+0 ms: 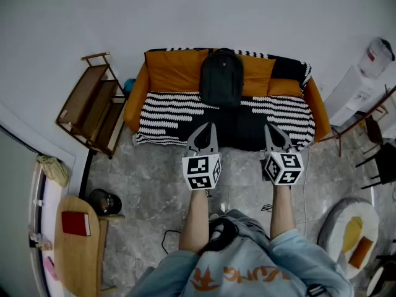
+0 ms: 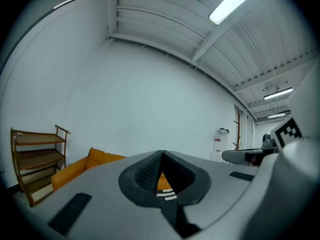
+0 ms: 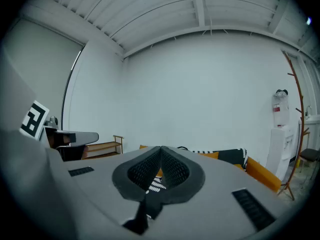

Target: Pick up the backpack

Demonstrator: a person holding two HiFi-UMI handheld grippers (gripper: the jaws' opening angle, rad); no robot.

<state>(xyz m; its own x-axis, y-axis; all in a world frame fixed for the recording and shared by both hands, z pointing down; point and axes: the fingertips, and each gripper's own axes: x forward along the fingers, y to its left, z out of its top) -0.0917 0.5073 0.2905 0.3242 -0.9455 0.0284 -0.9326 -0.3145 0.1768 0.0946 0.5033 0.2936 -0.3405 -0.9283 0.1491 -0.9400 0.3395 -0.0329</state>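
Note:
A dark grey backpack (image 1: 221, 77) stands upright against the back cushions of the orange sofa (image 1: 167, 70), near its middle. My left gripper (image 1: 209, 127) is held out in front of the sofa's seat, below and slightly left of the backpack, jaws shut and empty. My right gripper (image 1: 270, 129) is level with it to the right, also shut and empty. In the left gripper view the shut gripper (image 2: 161, 153) hides the backpack; an orange cushion (image 2: 102, 157) shows at left. In the right gripper view the gripper (image 3: 161, 148) covers most of the sofa (image 3: 260, 170).
A black-and-white striped blanket (image 1: 173, 113) covers the sofa seat. A wooden shelf unit (image 1: 93, 107) stands left of the sofa. A white water dispenser (image 1: 365, 79) and a coat rack (image 3: 295, 109) are at right. A wooden chair with a red book (image 1: 75, 223) is at lower left.

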